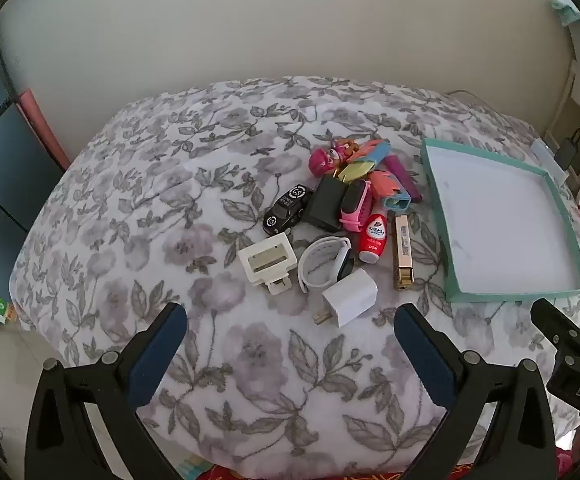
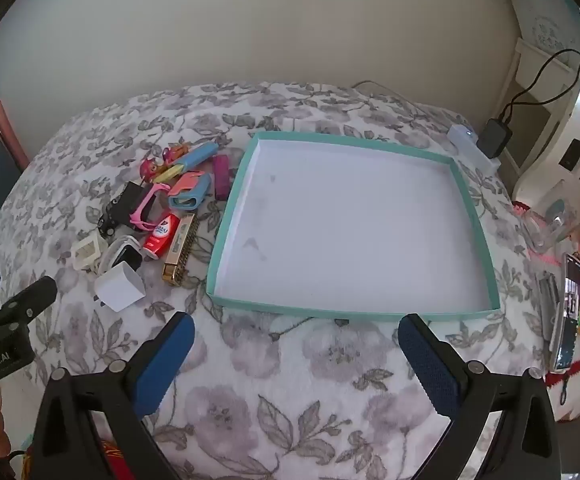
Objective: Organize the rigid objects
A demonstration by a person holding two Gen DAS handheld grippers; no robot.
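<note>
both tools held above the near edge of the floral blanket [image 1: 138,208], nothing picked up yet: left gripper [image 1: 290,344] spread wide with nothing between the pads, right gripper [image 2: 295,354] likewise gaping and empty

pile of small objects sitting left of the teal-rimmed tray [image 2: 226,216], tray bare inside, so sorting judged not yet begun

probably best to start with the nearest loose piece, the white charger plug [image 1: 349,298], lying clear of its neighbours on the near side of the heap; come down over its flat sides, keep off the metal prongs, close gently since the soft bedding will give and tip things; then carry right and set into a far corner of the tray, leaving room for the rest

counted in the left wrist view:
- one black toy car [image 1: 288,210]
- one black block [image 1: 327,204]
- one pink wristband [image 1: 355,204], one white smartwatch [image 1: 325,264]
- one white hair claw [image 1: 268,264]
- one red lion bottle [image 1: 373,238]
- one gold harmonica [image 1: 403,256]
- one pink figurine [image 1: 321,160]
- several bright clips and tubes behind it, too overlapped to count
</note>
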